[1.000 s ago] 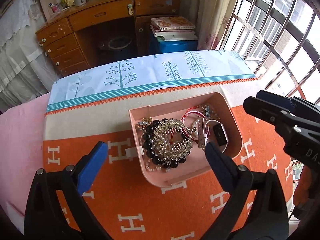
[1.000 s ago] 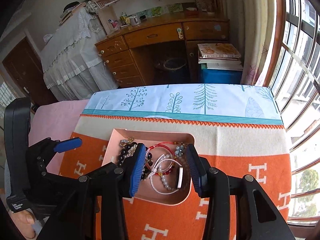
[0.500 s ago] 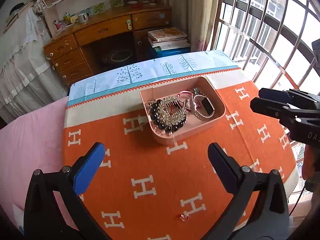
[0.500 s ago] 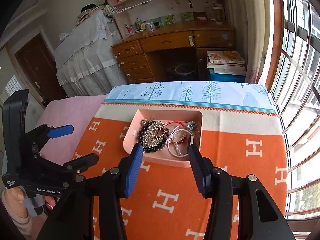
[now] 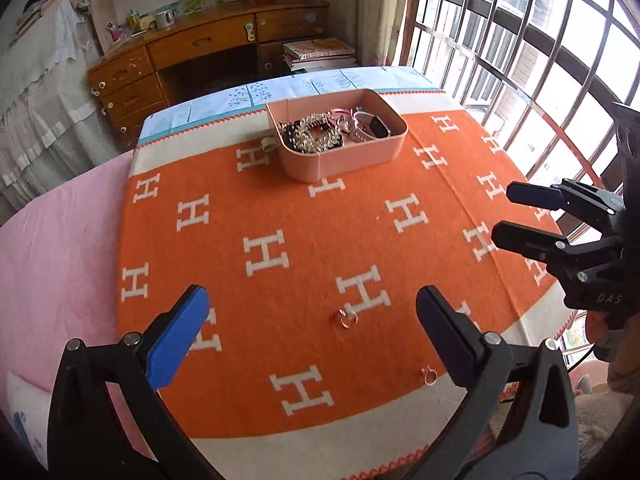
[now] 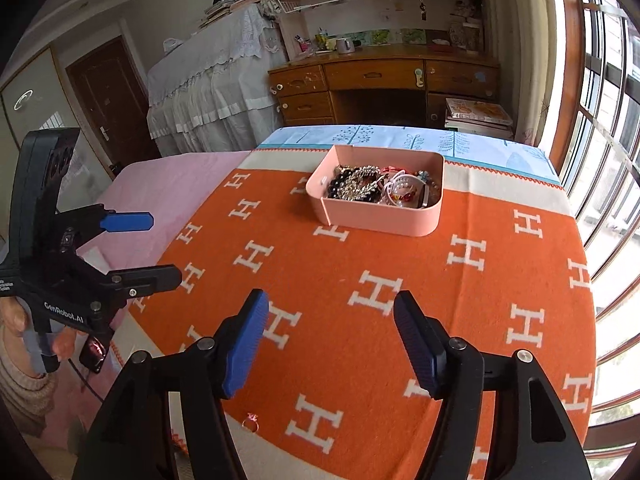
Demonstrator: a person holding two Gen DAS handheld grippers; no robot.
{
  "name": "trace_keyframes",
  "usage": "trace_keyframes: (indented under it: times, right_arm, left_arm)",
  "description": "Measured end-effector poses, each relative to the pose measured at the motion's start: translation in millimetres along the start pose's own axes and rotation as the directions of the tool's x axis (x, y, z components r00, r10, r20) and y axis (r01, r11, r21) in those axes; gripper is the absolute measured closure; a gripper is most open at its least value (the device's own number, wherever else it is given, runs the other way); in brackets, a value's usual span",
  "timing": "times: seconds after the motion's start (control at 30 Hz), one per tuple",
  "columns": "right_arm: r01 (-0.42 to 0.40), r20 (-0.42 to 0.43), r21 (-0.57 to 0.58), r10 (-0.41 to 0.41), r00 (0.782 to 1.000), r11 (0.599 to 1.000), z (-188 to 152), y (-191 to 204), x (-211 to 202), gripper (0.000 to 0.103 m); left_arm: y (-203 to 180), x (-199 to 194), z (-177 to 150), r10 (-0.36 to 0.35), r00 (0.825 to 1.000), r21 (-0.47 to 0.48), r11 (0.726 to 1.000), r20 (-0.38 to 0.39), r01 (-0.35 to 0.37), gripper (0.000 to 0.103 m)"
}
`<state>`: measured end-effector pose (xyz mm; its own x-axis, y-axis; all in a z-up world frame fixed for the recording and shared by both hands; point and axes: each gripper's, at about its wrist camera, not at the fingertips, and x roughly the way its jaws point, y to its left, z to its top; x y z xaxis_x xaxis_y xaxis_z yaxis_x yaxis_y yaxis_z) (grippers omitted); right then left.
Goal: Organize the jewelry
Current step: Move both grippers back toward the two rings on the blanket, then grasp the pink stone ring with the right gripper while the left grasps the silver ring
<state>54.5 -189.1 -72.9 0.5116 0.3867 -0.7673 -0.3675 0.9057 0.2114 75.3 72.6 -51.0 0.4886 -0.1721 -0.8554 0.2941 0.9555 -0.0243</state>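
- Jewelry [image 5: 320, 134] lies heaped in a pink tray [image 5: 340, 160] at the far end of an orange blanket [image 5: 280, 220] patterned with white "H" letters.
- Left gripper [image 5: 312, 328], marked "GenRobot.AI", hangs near the tray-distant edge, jaws wide apart, empty.
- Right gripper [image 6: 330, 336], marked "DAS", has just been opening; nothing sits between its jaws.
- Two small rings [image 5: 347, 319] [image 5: 429, 376] lie well short of the tray.

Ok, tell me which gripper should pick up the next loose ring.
Left. The left gripper is open, with a loose ring centred just ahead between its fingers. The right gripper is empty, its jaws have just been opening, and its nearest ring lies low, outside its left finger.
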Motion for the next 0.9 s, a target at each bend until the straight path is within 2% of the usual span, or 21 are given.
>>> trace_keyframes:
  times: [0.1,0.27,0.4,0.53,0.6,0.73,0.9]
  right_arm:
    - [-0.002,-0.015,-0.018,0.002,1.0,1.0,-27.5,18.1,1.8,0.035]
    - [-0.011,-0.063,-0.067,0.007,0.998,0.998,-68.5,48.9,21.3,0.035]
    - [-0.01,-0.118,-0.132,-0.006,0.993,0.991,-94.7,70.9,42.6,0.035]
    - [-0.016,-0.147,-0.199,-0.013,0.989,0.98,-114.9,87.0,56.2,0.035]
    - [-0.015,-0.148,-0.215,-0.018,0.989,0.977,-121.7,90.4,61.8,0.04]
    - [-0.038,-0.192,-0.204,-0.002,0.981,0.978,-127.9,88.7,75.2,0.064]
    - [-0.023,-0.172,-0.23,-0.017,0.985,0.973,-128.8,91.7,76.8,0.065]
  left_arm:
    - [-1.1,4.0,-33.4,-0.007,1.0,-0.068,0.998,-0.01,0.006,0.001]
    - [-4.6,19.1,-80.4,-0.015,0.999,-0.124,0.992,-0.029,0.012,0.001]
    - [-5.0,24.9,-100.4,0.035,0.999,-0.142,0.989,-0.018,-0.037,0.001]
    - [-3.8,30.2,-110.5,0.044,0.999,-0.15,0.988,-0.014,-0.046,0.001]
    - [-6.0,31.8,-113.9,0.06,0.998,-0.139,0.988,-0.005,-0.06,0.001]
    - [-9.5,34.9,-116.8,0.074,0.997,-0.117,0.99,-0.002,-0.074,0.001]
    - [-2.3,38.5,-117.8,0.056,0.998,-0.144,0.988,-0.011,-0.057,0.001]
